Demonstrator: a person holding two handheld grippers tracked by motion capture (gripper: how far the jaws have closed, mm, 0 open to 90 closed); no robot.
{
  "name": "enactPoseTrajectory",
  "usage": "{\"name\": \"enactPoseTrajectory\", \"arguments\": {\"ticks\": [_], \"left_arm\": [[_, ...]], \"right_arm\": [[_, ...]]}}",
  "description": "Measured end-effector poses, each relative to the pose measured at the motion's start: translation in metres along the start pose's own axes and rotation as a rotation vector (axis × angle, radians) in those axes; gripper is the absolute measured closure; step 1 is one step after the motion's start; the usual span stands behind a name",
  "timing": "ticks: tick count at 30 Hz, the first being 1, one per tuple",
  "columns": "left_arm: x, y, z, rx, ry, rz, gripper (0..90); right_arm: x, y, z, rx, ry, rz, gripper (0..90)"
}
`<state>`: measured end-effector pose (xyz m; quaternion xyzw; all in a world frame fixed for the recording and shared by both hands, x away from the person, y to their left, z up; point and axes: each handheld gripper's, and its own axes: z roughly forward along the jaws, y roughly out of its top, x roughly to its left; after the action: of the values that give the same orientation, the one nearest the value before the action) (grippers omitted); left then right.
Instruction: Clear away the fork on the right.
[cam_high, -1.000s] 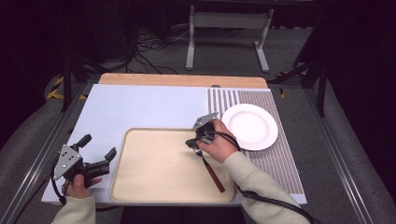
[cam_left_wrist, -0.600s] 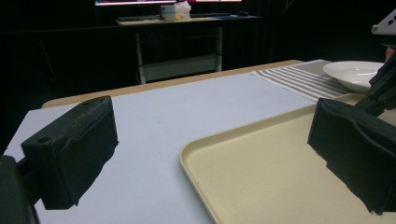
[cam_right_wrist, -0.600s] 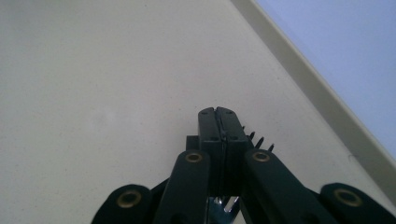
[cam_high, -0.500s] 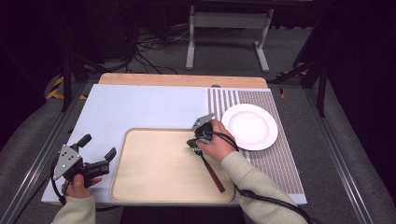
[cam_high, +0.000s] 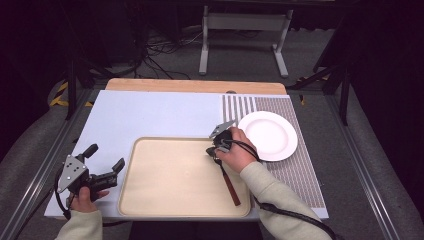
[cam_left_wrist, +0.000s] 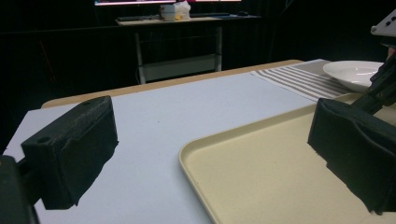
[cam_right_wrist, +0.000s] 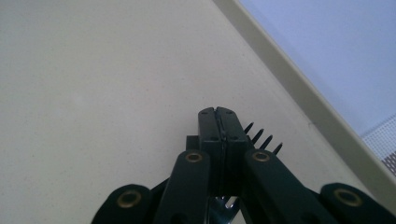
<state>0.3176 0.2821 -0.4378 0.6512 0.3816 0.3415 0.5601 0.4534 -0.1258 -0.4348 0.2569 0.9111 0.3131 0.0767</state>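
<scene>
The counter (cam_high: 160, 112) carries a beige tray (cam_high: 170, 175) and a white plate (cam_high: 270, 134) on its right. The right hand-held gripper (cam_right_wrist: 218, 116) is clenched on a fork (cam_high: 229, 182), tines near the tray floor, probably for setting it down; the left hand-held gripper (cam_high: 102, 162) idles released beside the tray.

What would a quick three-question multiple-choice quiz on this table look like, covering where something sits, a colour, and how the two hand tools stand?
1. Where is the plate?
A. on the striped mat
B. in the tray
C. on the floor

2. What colour is the tray?
A. red
B. beige
C. black

3. How do the grippers stand?
A. both open
B. both shut
C. left open, right shut on a fork

Answers:
1 A, the high view shows it on the striped mat, right of the tray.
2 B, pale beige throughout.
3 C, the left gripper has jaws far apart; the right gripper is clamped on the fork, tines beside it.
</scene>
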Motion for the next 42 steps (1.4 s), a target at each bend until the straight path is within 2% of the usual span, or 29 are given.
{"name": "enactPoseTrajectory", "arguments": {"ticks": [24, 42], "left_arm": [[-0.001, -0.001, 0.001, 0.007, -0.004, 0.002, 2.1], [-0.001, -0.001, 0.002, 0.003, -0.003, 0.0, 2.1]], "right_arm": [[-0.021, -0.018, -0.015, 0.041, -0.092, 0.05, 90.0], [-0.029, -0.025, -0.02, 0.047, -0.126, 0.081, 90.0]]}}
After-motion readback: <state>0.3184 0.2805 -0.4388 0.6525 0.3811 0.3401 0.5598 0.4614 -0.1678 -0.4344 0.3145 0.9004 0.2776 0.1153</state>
